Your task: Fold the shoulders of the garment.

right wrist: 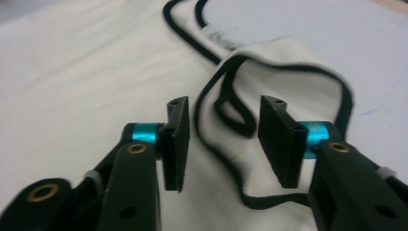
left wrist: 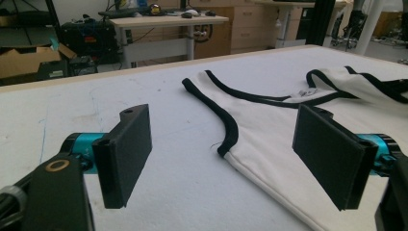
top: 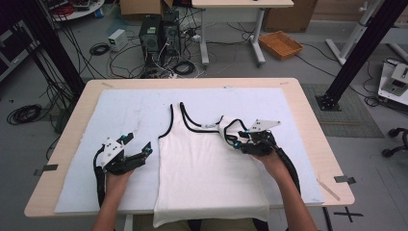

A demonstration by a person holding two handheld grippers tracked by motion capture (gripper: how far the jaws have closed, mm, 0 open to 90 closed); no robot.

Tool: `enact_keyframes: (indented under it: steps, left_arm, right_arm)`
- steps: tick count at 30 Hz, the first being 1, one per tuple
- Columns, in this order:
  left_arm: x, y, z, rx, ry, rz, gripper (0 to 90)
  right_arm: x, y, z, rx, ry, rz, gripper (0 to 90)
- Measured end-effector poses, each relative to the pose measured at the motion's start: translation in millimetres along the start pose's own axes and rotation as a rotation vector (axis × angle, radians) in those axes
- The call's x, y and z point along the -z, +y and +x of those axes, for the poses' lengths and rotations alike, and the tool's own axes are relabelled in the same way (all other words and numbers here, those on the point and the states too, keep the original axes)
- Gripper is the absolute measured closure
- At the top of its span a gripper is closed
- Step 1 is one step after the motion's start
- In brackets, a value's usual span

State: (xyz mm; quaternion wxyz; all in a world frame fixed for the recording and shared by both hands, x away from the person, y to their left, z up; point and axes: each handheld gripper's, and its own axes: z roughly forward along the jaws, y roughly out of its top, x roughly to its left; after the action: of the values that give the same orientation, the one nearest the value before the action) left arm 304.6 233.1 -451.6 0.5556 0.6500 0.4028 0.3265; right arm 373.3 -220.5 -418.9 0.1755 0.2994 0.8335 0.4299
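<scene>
**Fold in progress: right strap side turned in, left side not yet gripped**

Nearest me: hem of the white tank top (top: 211,168) hangs over the table's near edge, body lies flat on the white mat (top: 120,115), neck pointing away from me.

Left gripper (top: 139,156) sits just off the shirt's left side edge, low over the mat. Jaws spread wide, nothing between them. In the left gripper view the black-trimmed armhole (left wrist: 226,130) lies ahead, between the two pads and nearer the right one.

Right gripper (top: 236,140) is over the right shoulder area. The right strap (right wrist: 269,82) and shoulder cloth are folded inward onto the body in a loose hump. Jaws are partly apart and straddle the trimmed edge of that flap; pads don't look closed on it, so I read this as open, not pinching.

How I'd run this step:
- Right: either close fully on the trim or back straight out. A half-open drag will likely pull the flap back open.
- Left: go in low, lower pad under the side seam, just below the armhole, and take only one layer-pair.
- Then fold inward parallel to the side edge, matching the right fold line.

Farther off: the left strap (top: 171,120) lies flat and straight toward the far edge. Leave it until the side is gripped.
</scene>
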Motion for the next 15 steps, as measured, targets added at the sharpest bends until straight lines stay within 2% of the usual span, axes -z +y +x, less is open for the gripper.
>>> enact_keyframes:
  steps: [3,5,6,7,8,10,11,12,13,15]
  left_arm:
    - [-0.5,0.3,0.4,0.000,0.000,0.006,21.6]
    - [-0.8,0.3,0.2,0.001,0.001,0.006,21.6]
    - [-0.8,0.3,0.2,0.001,0.001,0.006,21.6]
    - [-1.0,0.3,-0.1,-0.001,0.001,0.004,21.6]
    - [-0.8,0.2,-0.1,-0.001,0.000,0.004,21.6]
    - [-0.8,0.2,0.0,-0.003,-0.002,0.003,21.6]
    - [-0.8,0.2,0.0,-0.003,-0.002,0.003,21.6]
    - [-0.7,0.2,0.1,-0.002,-0.002,0.003,21.6]
    - [-0.5,0.3,0.3,0.000,-0.003,0.006,21.6]
    - [-0.6,0.2,0.5,0.002,-0.003,0.004,21.6]
  right_arm:
    - [-0.2,12.5,7.8,0.056,-0.025,-0.021,56.4]
    - [-8.4,21.0,17.3,0.126,-0.030,-0.001,56.9]
    - [-8.4,21.0,17.3,0.126,-0.030,-0.001,56.9]
    - [-14.5,24.5,22.7,0.155,-0.039,0.024,57.6]
    - [-35.4,31.5,31.3,0.235,-0.075,0.078,58.3]
    - [-47.4,33.8,32.3,0.267,-0.129,0.120,62.0]
    - [-47.4,33.8,32.3,0.267,-0.129,0.120,62.0]
    - [-54.2,35.0,31.6,0.295,-0.198,0.163,65.1]
    - [-61.8,35.6,27.2,0.304,-0.248,0.197,76.5]
    - [-62.1,34.9,22.4,0.303,-0.248,0.192,85.8]
